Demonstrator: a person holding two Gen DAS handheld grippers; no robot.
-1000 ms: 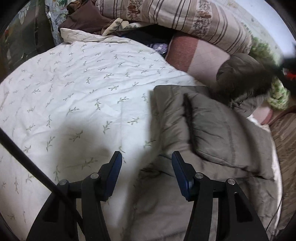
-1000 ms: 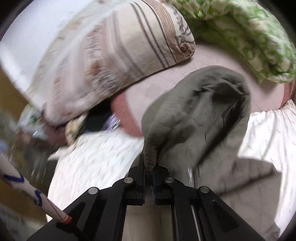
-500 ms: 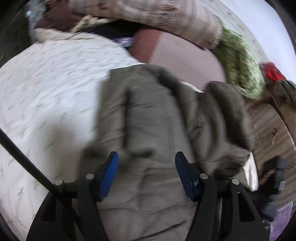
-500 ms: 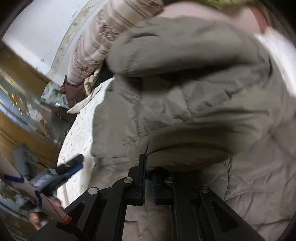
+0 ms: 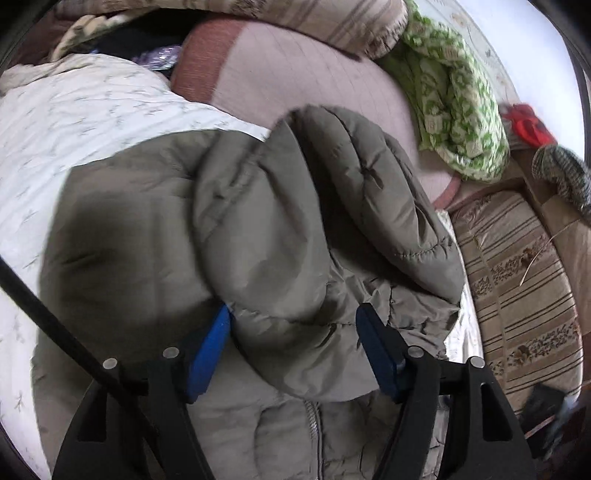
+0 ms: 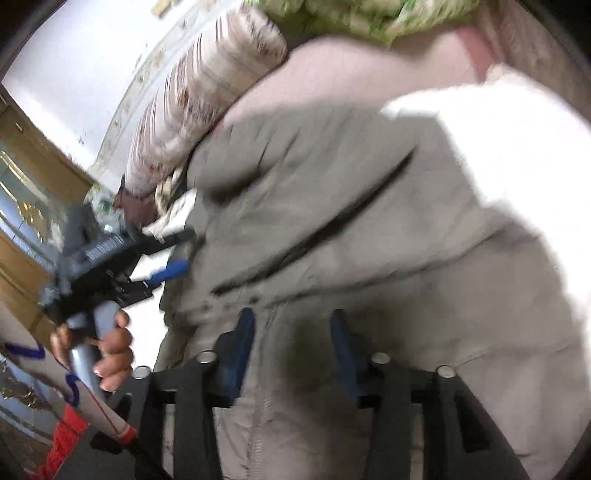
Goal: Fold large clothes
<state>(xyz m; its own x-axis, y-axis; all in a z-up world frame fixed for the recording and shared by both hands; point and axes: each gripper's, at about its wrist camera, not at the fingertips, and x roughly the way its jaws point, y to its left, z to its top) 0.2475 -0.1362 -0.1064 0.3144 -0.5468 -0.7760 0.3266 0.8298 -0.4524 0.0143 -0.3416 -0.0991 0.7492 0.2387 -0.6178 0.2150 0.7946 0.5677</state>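
An olive-grey padded jacket point(image 5: 258, 236) lies on the white leaf-print bedspread point(image 5: 81, 122), its sleeve point(image 5: 373, 192) folded over the body. My left gripper point(image 5: 293, 332) is open, its blue pads either side of a puffy fold of the jacket, not closed on it. In the right wrist view the jacket point(image 6: 351, 240) fills the frame, blurred. My right gripper point(image 6: 291, 332) is open just above the jacket near its zip, holding nothing. The left gripper point(image 6: 173, 254) shows there at the jacket's left edge, held by a hand point(image 6: 110, 350).
Pillows and bedding are piled at the bed's head: a pink-brown pillow point(image 5: 295, 81), a striped pillow point(image 5: 332, 18) and a green-patterned cloth point(image 5: 461, 110). A striped mattress edge point(image 5: 524, 288) runs along the right. A wooden cabinet point(image 6: 22, 221) stands at the left.
My right gripper has let go of the jacket sleeve and opened; the sleeve now lies folded over the body. My left gripper has moved in over the jacket.
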